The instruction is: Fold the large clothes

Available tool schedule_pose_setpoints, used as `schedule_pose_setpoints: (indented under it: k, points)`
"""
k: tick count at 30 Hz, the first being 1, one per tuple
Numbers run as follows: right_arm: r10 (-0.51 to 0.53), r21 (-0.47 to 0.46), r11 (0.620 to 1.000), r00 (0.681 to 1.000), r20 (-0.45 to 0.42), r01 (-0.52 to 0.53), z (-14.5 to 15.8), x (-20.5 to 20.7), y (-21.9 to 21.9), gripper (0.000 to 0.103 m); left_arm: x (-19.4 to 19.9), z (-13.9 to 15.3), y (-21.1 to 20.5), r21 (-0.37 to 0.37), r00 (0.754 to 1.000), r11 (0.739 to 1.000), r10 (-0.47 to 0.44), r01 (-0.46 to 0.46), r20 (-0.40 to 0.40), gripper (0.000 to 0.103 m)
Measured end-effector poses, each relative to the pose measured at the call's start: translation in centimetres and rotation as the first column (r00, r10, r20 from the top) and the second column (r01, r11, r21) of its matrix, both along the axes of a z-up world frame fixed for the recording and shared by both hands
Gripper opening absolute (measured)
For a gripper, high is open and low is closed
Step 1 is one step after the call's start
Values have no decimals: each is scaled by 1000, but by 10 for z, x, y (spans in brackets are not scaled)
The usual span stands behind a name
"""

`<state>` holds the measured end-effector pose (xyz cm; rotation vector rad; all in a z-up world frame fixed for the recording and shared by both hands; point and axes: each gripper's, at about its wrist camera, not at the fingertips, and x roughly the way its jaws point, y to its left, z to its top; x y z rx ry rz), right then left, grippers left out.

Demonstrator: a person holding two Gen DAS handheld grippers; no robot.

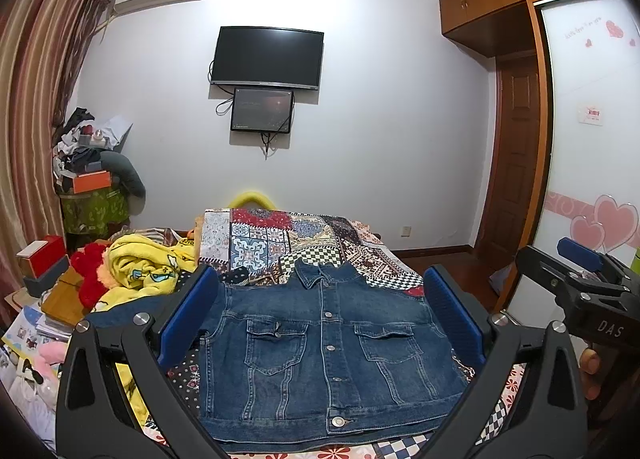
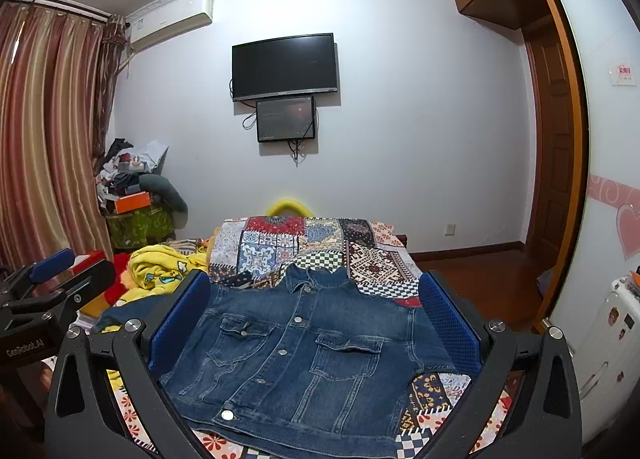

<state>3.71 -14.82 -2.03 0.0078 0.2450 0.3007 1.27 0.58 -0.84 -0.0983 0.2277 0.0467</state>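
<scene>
A blue denim jacket (image 1: pixel 324 355) lies flat, front up and buttoned, on the patchwork bedspread (image 1: pixel 280 243); it also shows in the right wrist view (image 2: pixel 304 355). One sleeve trails off to the left. My left gripper (image 1: pixel 320 319) is open and empty, held above the jacket. My right gripper (image 2: pixel 316 319) is open and empty above it too. The right gripper shows at the right edge of the left wrist view (image 1: pixel 580 279), and the left gripper shows at the left edge of the right wrist view (image 2: pixel 52 279).
A yellow blanket (image 1: pixel 148 271) and a red plush toy (image 1: pixel 92 279) lie left of the jacket. Boxes and books (image 1: pixel 44 271) are stacked at the left. A wardrobe (image 1: pixel 592 139) stands at the right, a TV (image 1: pixel 268 57) hangs on the far wall.
</scene>
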Motion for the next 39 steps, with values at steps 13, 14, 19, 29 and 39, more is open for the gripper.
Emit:
schedule_pose_setpoints:
  k: [13, 14, 19, 29, 39]
  points:
    - [0, 0, 1000, 1000, -2, 0, -1, 1, -1, 103, 1, 0, -1, 2, 1000, 1000, -3, 3, -2, 103]
    - [0, 0, 1000, 1000, -4, 0, -1, 1, 0, 103, 1, 0, -1, 4, 1000, 1000, -3, 3, -3, 103]
    - [-3, 2, 1000, 1000, -15, 3, -4, 4, 0, 103, 4, -2, -3, 7, 1000, 1000, -5, 5, -7, 103]
    - [-12, -5, 1000, 999, -46, 12, -10, 14, 0, 103, 16, -9, 1, -3, 999, 1000, -4, 4, -35, 103]
    - [-33, -19, 999, 993, -116, 31, -24, 43, 3, 103, 48, -27, 23, -23, 995, 999, 22, -24, -93, 103]
